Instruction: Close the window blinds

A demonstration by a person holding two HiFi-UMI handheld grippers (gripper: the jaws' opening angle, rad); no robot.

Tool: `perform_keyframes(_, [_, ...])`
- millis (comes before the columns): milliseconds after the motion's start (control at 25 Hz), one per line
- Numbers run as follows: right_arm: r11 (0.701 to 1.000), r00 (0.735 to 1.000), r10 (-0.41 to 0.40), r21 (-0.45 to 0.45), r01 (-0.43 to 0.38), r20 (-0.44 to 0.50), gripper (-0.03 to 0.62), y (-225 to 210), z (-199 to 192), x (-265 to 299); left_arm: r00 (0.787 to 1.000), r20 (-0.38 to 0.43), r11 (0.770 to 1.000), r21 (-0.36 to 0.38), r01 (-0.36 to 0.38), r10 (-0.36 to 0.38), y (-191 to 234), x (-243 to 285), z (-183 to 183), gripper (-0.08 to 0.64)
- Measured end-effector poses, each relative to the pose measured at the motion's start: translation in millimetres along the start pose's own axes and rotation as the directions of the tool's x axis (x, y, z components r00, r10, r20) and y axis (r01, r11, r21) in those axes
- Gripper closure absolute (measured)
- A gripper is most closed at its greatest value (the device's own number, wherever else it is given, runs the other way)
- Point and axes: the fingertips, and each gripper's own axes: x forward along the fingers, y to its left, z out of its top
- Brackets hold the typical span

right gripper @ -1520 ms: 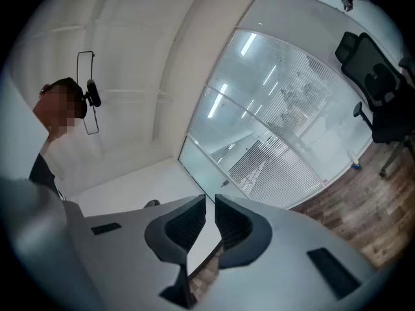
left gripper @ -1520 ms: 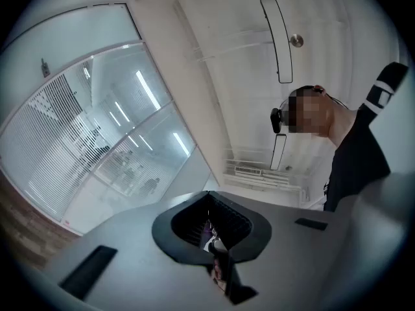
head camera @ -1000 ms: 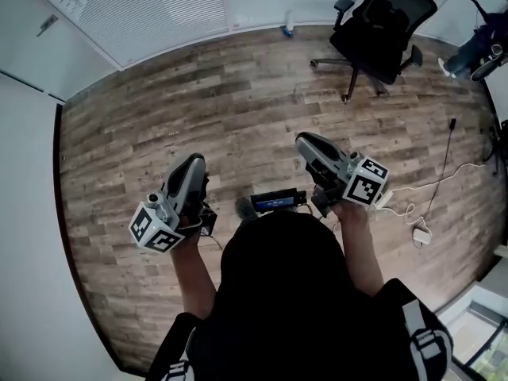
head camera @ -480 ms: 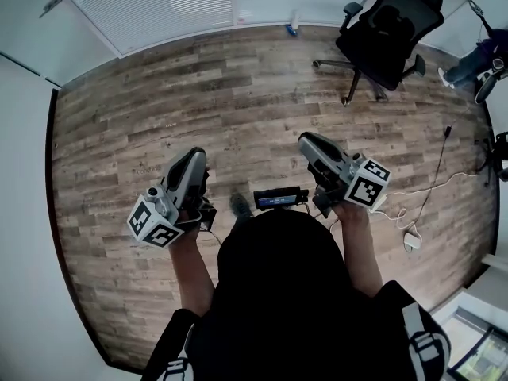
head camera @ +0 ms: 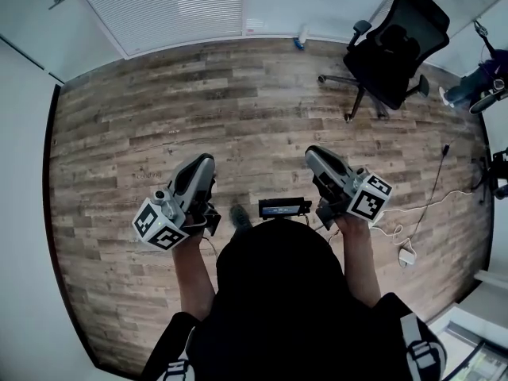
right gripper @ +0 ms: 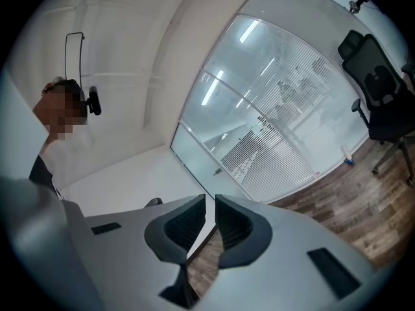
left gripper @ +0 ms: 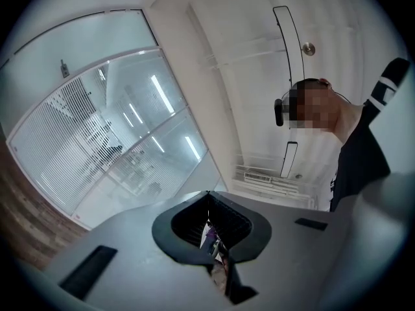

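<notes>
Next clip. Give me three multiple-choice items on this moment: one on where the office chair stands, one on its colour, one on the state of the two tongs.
1. Where is the office chair in the head view?
A) upper right, near the wall
B) lower left
C) bottom centre

2. What colour is it?
A) red
B) white
C) black

3. How are the left tongs and right tongs?
A) both wide open
B) both shut, holding nothing
C) right shut on a cord

Key:
1 A, it stands at the upper right, close to the wall.
2 C, its seat, back and base are black.
3 B, each gripper view shows the jaws together with nothing gripped.
</notes>
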Motion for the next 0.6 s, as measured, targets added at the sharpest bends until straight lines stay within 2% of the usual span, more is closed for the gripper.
perform_keyframes(400, [1.000,1.000,0.003,-0.024,-0.003,0.003,0.543,6,1,55,1.000,0.018,1.000,0.016,-0.012,0.012,38,-20,33,0.551])
perform_keyframes(600, [1.000,1.000,0.007,-0.014,-0.007,-0.023,0.543,3,-3,70,0.999,0.019,0.999,0.024,-0.047,0.046,49,-28,42,0.551])
